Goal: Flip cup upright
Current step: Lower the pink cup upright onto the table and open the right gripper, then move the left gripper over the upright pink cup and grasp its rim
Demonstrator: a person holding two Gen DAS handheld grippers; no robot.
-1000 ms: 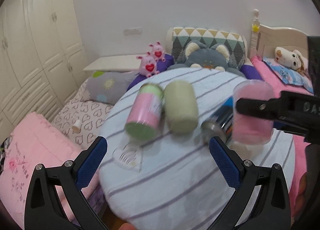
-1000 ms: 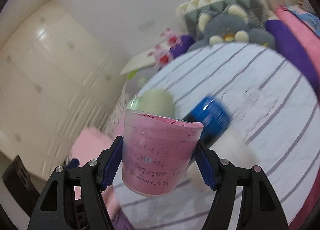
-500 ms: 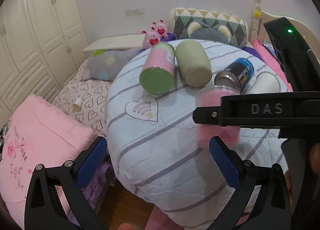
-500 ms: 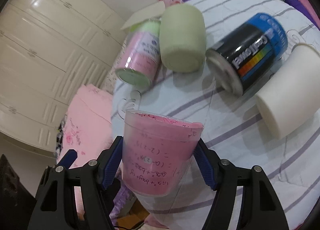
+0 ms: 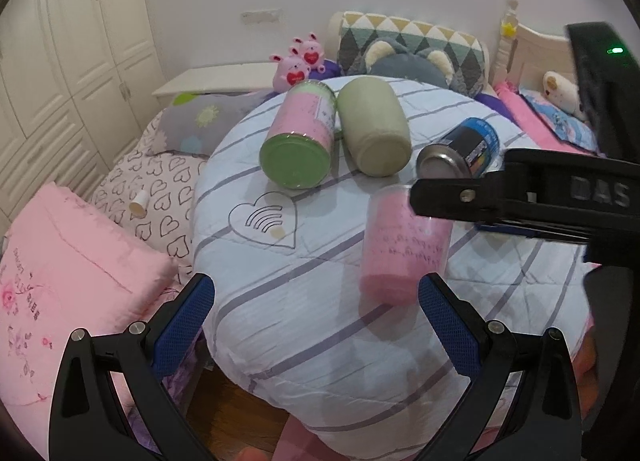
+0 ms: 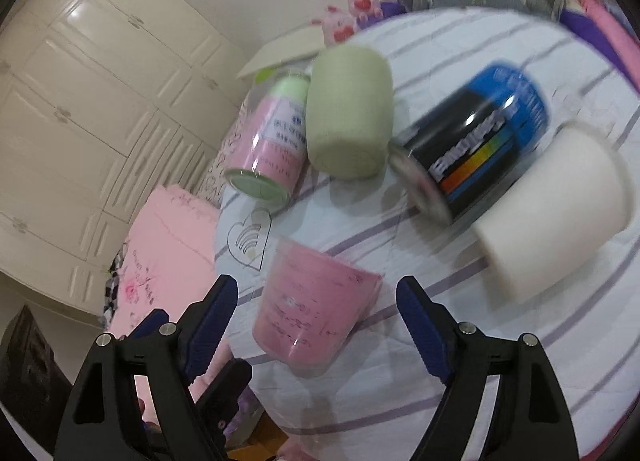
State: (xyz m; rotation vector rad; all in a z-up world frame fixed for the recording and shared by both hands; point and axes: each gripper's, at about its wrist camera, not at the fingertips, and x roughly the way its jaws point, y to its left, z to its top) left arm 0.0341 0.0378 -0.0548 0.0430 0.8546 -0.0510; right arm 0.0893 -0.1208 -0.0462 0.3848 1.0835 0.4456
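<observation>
The pink plastic cup (image 5: 404, 249) stands upright, mouth up, on the round striped table (image 5: 304, 325). It also shows in the right wrist view (image 6: 316, 309), between the blue pads with a gap on each side. My right gripper (image 6: 318, 297) is open around the cup and not touching it; its black finger crosses the left wrist view (image 5: 520, 201) above the cup's rim. My left gripper (image 5: 316, 309) is open and empty, low in front of the table, left of the cup.
Behind the cup lie a pink-and-green can (image 5: 300, 141), a green foam cylinder (image 5: 376, 129), a blue-black can (image 5: 464, 149) and a white foam cylinder (image 6: 556, 205). Pink bedding (image 5: 72, 273) lies left of the table; a wardrobe (image 5: 60, 53) stands far left.
My right gripper lowered the pink cup onto the table and opened, letting it go. The left gripper stayed open and drew back a little.
</observation>
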